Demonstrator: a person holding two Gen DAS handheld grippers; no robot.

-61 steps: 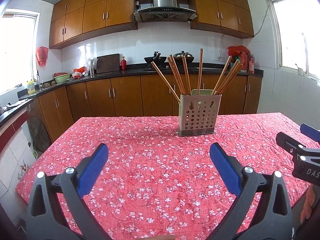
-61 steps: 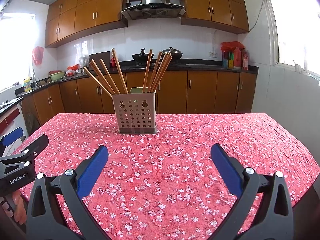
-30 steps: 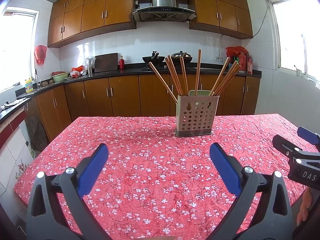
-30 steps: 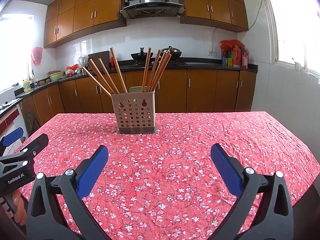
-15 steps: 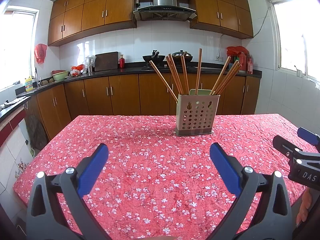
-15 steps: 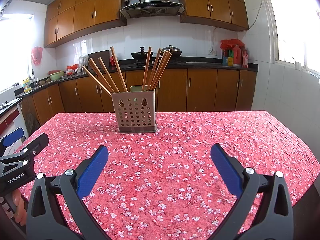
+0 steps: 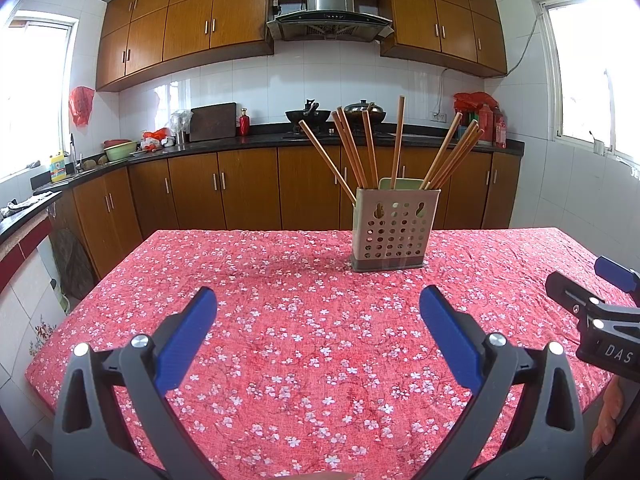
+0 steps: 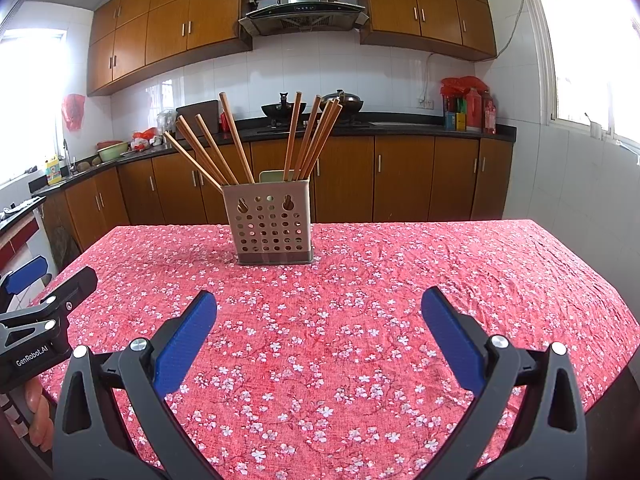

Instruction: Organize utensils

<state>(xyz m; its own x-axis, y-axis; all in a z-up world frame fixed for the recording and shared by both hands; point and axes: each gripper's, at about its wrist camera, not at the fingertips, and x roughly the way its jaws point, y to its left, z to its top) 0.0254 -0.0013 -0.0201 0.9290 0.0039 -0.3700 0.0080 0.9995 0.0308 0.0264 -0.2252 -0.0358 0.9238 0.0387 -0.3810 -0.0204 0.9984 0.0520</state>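
1. The left gripper (image 7: 318,312) and the right gripper (image 8: 319,312) hover over the near tabletop (image 7: 280,344), jaws spread wide and empty, likely poised for a reach.
2. Farther back, the perforated holder (image 8: 273,224) stands upright mid-table.
3. The chopsticks (image 8: 308,136) fan out of it, leaning on its rim, apparently sorted already.

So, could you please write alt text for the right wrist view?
A perforated beige utensil holder full of wooden chopsticks stands on a red floral tablecloth in a kitchen. The open right tool hovers in front of it, empty; the left tool shows at the left edge.
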